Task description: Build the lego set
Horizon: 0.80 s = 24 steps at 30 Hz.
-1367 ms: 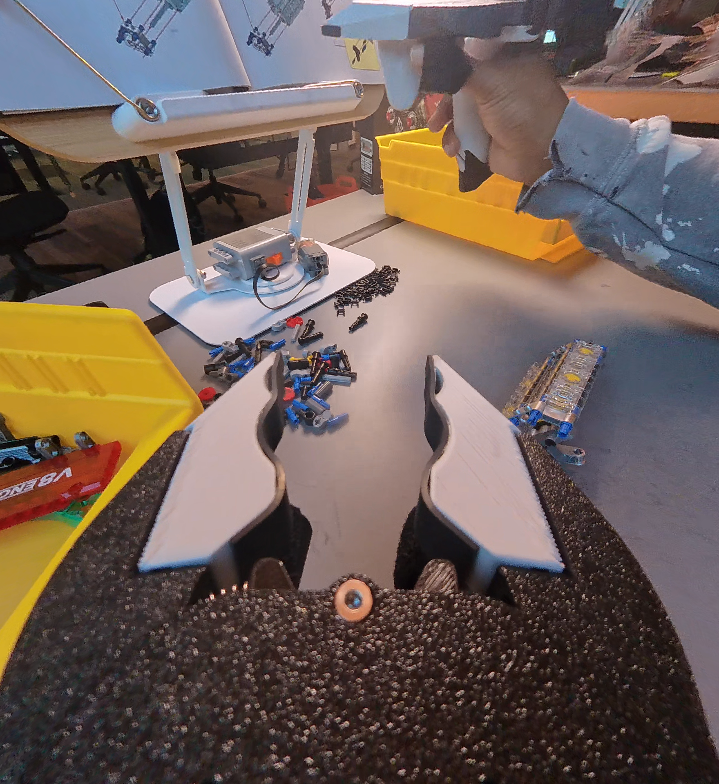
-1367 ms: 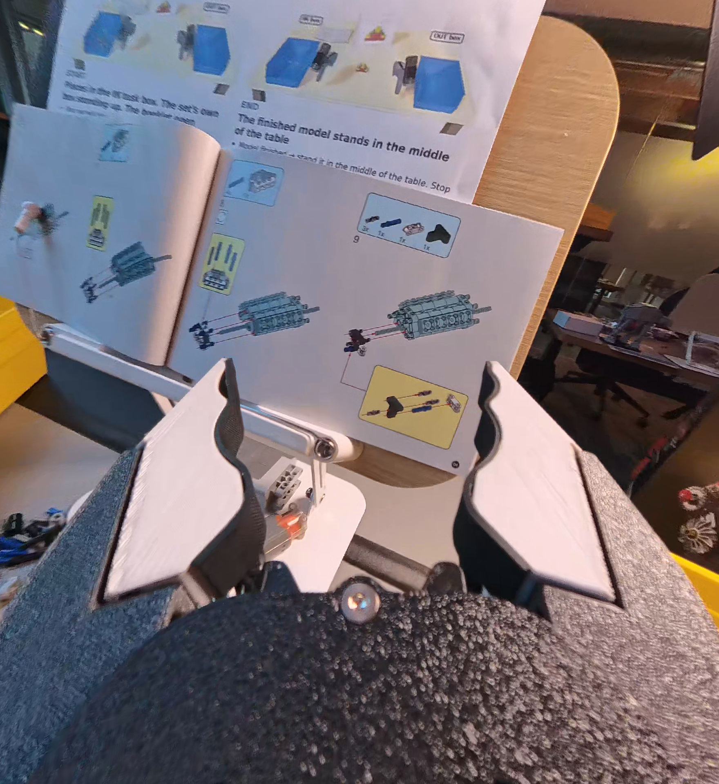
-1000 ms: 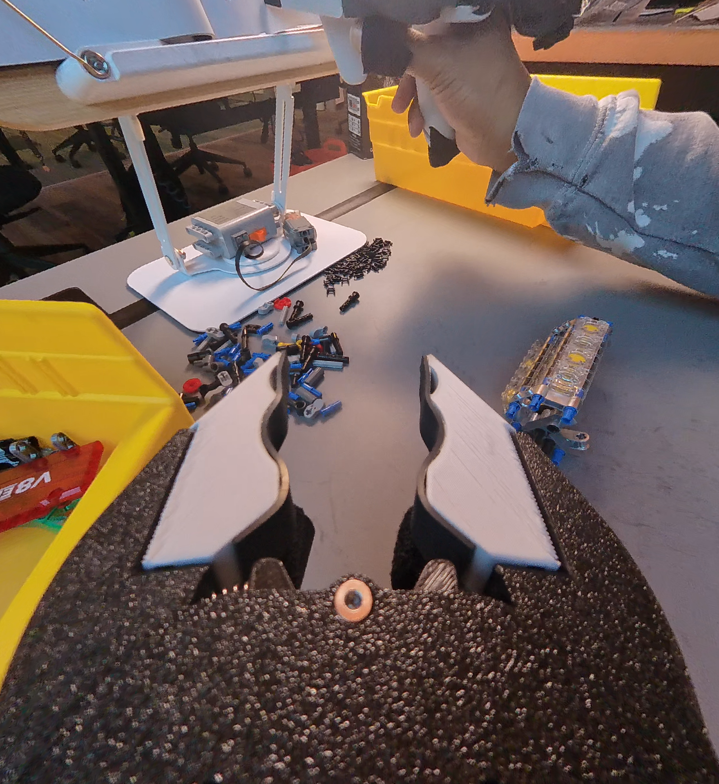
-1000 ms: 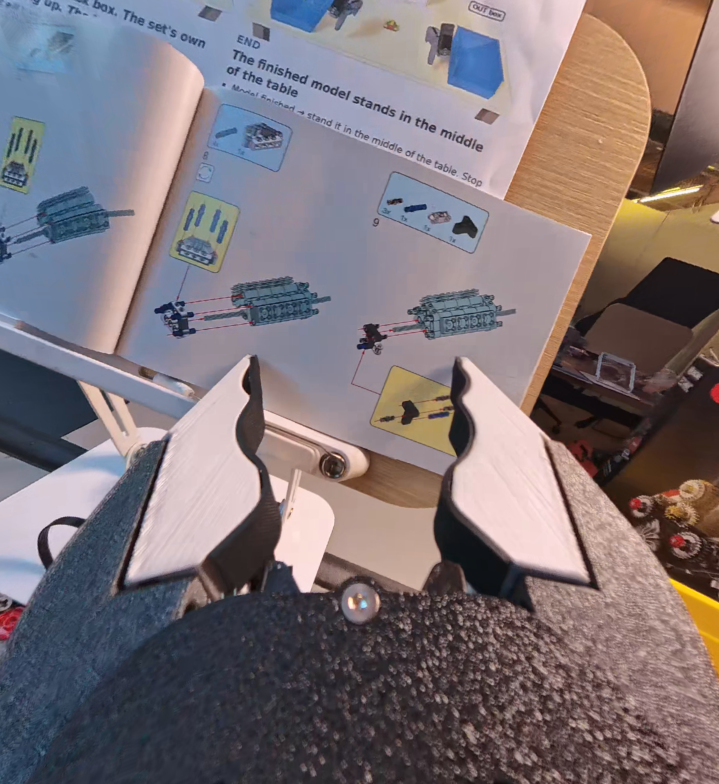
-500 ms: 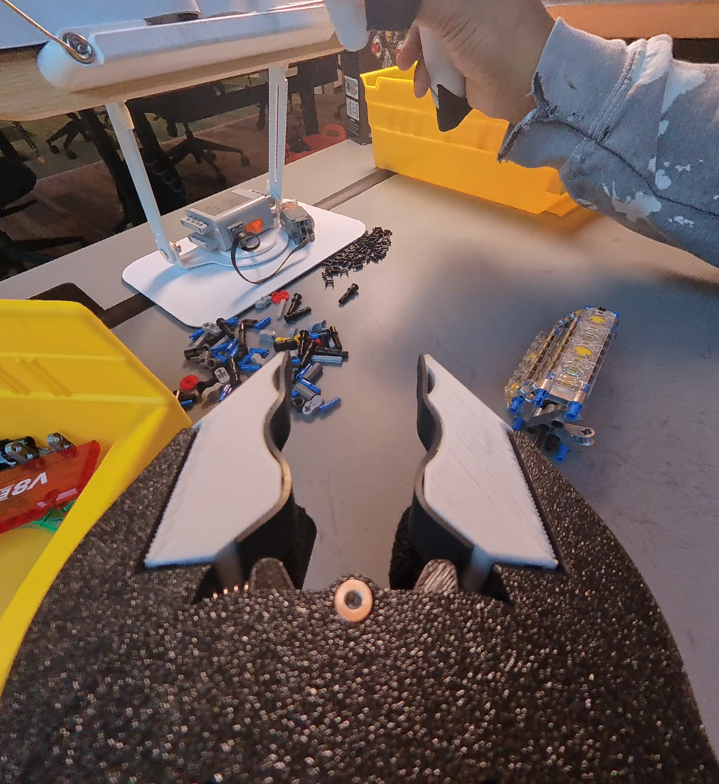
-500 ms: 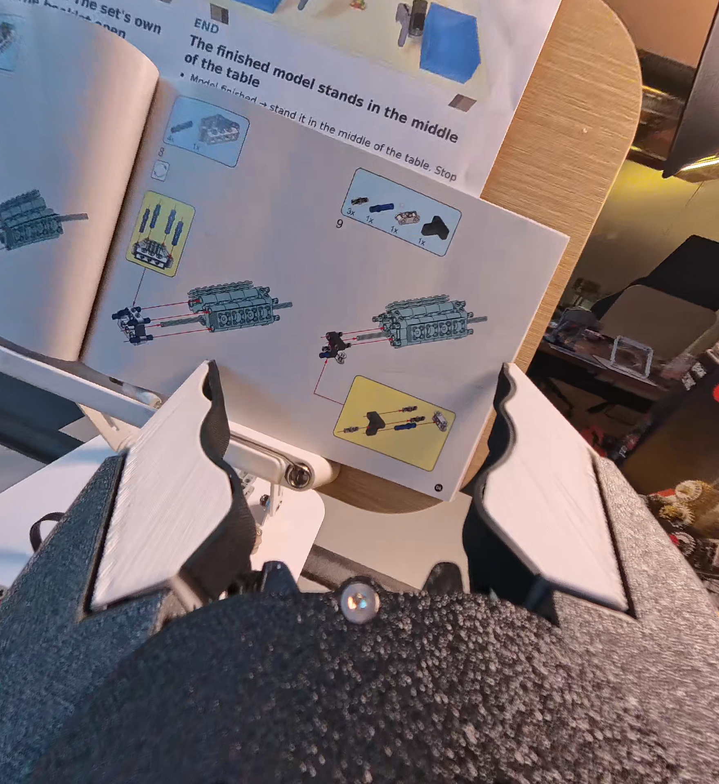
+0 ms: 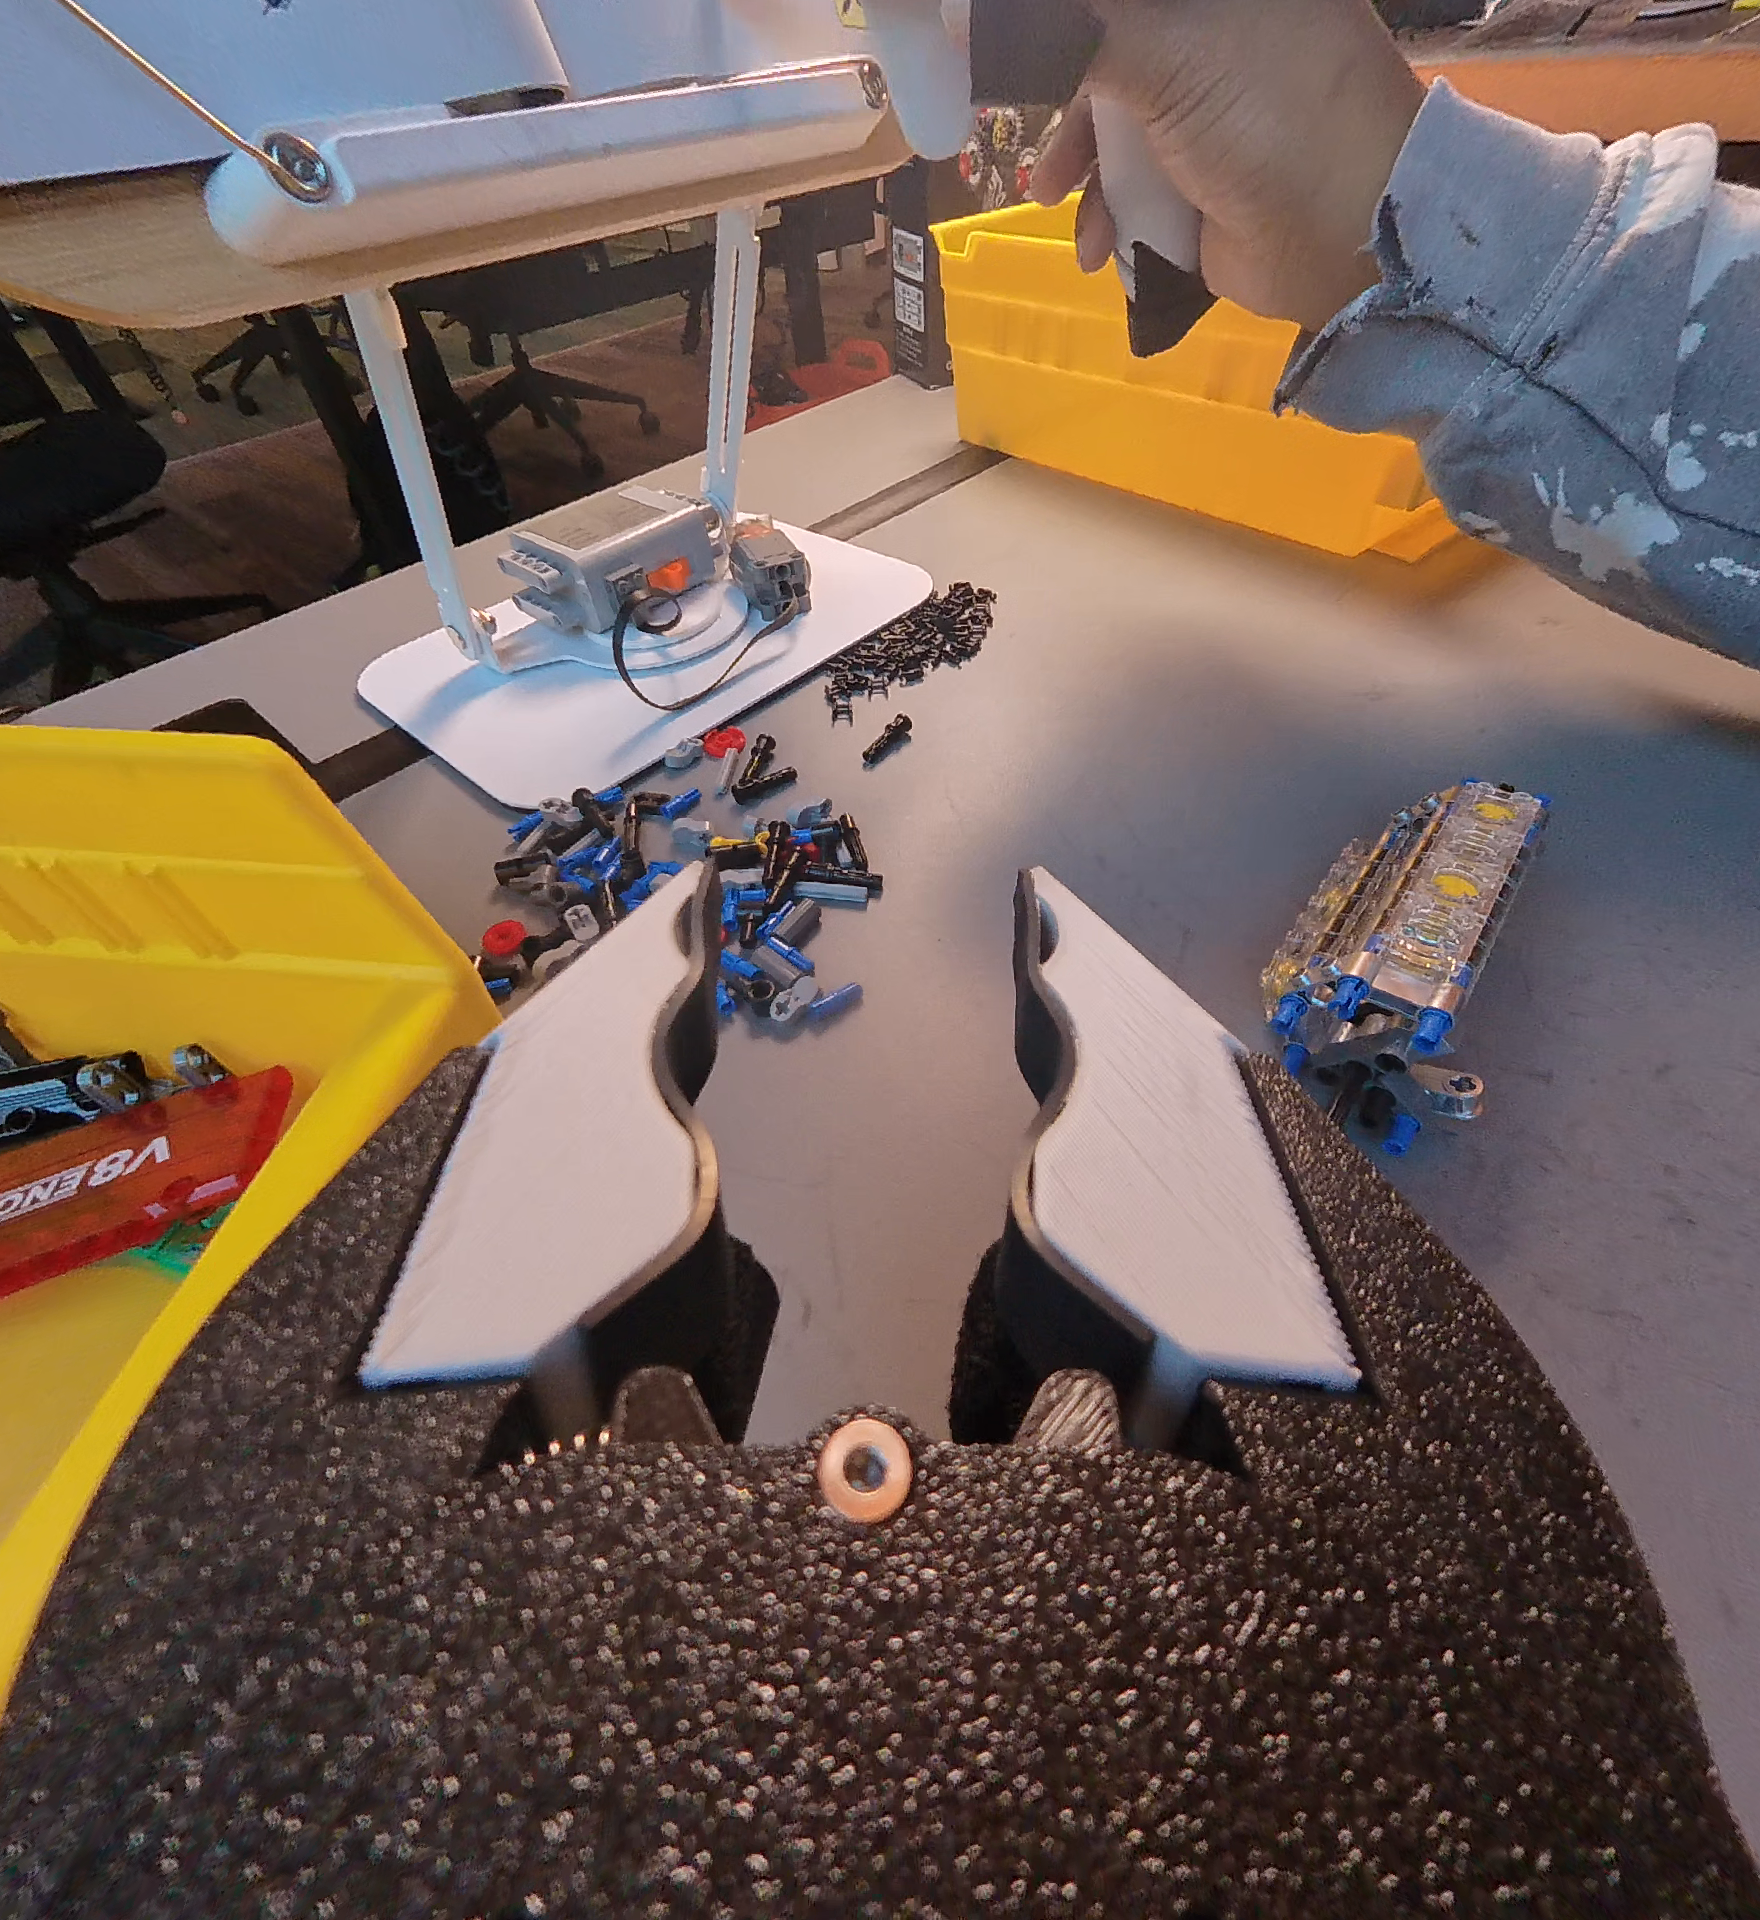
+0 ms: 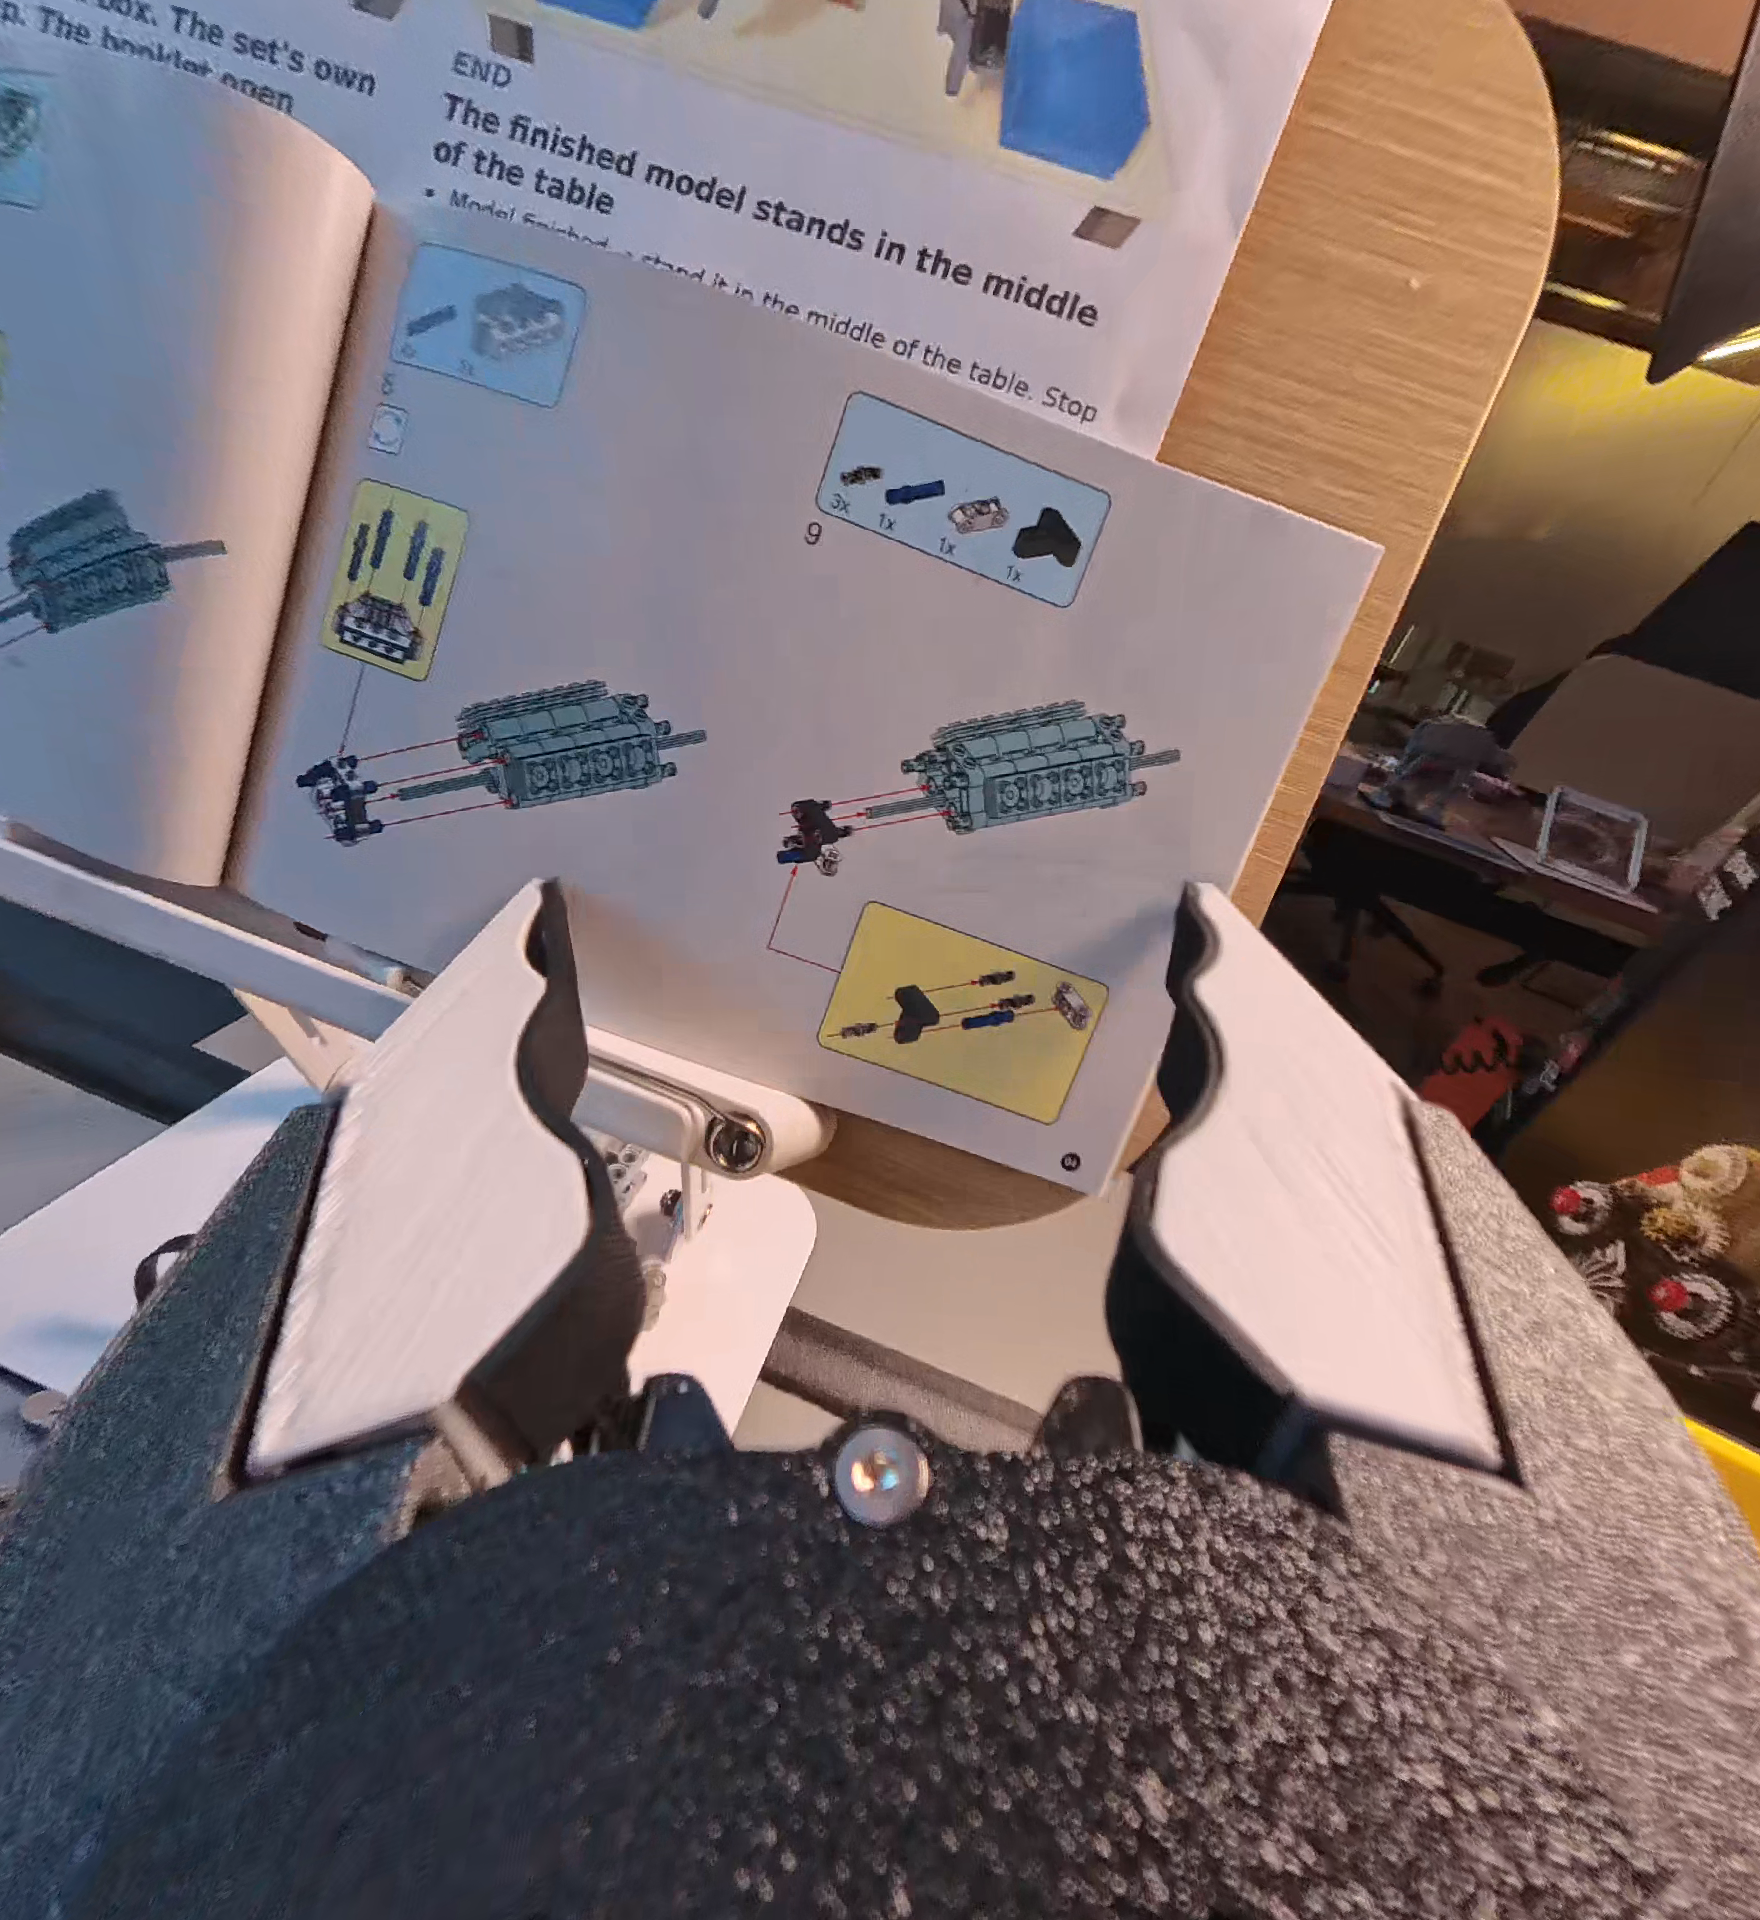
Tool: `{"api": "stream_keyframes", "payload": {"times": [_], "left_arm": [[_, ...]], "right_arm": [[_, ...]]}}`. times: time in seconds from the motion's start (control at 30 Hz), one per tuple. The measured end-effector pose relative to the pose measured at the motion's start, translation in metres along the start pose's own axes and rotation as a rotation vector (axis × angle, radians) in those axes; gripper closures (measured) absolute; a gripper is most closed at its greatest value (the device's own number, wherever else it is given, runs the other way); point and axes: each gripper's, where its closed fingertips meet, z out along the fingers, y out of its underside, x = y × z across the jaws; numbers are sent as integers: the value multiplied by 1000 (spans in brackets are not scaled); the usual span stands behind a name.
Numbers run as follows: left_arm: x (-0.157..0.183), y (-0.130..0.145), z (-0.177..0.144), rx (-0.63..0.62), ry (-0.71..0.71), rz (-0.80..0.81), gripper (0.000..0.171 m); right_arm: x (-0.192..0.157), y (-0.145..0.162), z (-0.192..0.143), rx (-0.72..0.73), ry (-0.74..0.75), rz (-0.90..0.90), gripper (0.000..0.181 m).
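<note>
**Both grippers empty, one low, one raised**

The left gripper (image 7: 863, 896) hovers, jaws apart, over the grey table (image 7: 1115, 748), nearest the scattered small pieces (image 7: 689, 873). The right gripper (image 8: 865, 904), jaws wide, faces the open instruction booklet (image 8: 751, 644) on its stand.

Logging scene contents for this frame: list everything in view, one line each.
loose small parts: one pile, black, blue, grey, table ahead of left tool
black pins: one small heap, beside the stand's base
clear block model: one, clear with blue and yellow, table right of left tool
near bin: one, yellow, left, holds a red clear panel
far bin: one, yellow, back right
grey battery box: one, on the stand's white base
book stand: one, wood and white
booklet: one, open on stand
printed sheet: one, behind booklet
left tool: open, empty, above table
right tool: open, empty, facing booklet
</note>
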Motion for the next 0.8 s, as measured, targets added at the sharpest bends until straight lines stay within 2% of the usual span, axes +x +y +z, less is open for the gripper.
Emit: {"api": "stream_keyframes", "payload": {"times": [0.17,0.37,0.47,0.57,0.67,0.8], "left_arm": [[1,2,1,-15,2,6,116],[1,2,2,-18,-7,17,117],[2,-7,5,18,-10,9,119],[-8,-37,10,65,-63,41,121],[-38,-94,16,161,-187,50,129],[-102,-155,42,197,-305,-119,130]], "right_arm": [[-4,2,3,-8,11,-32,65],[-5,3,4,-7,24,-32,77],[-8,3,5,-5,18,-30,85],[-9,4,5,-3,14,-28,88],[-10,4,5,-5,12,-28,88],[-10,4,4,-7,7,-27,88]]}}
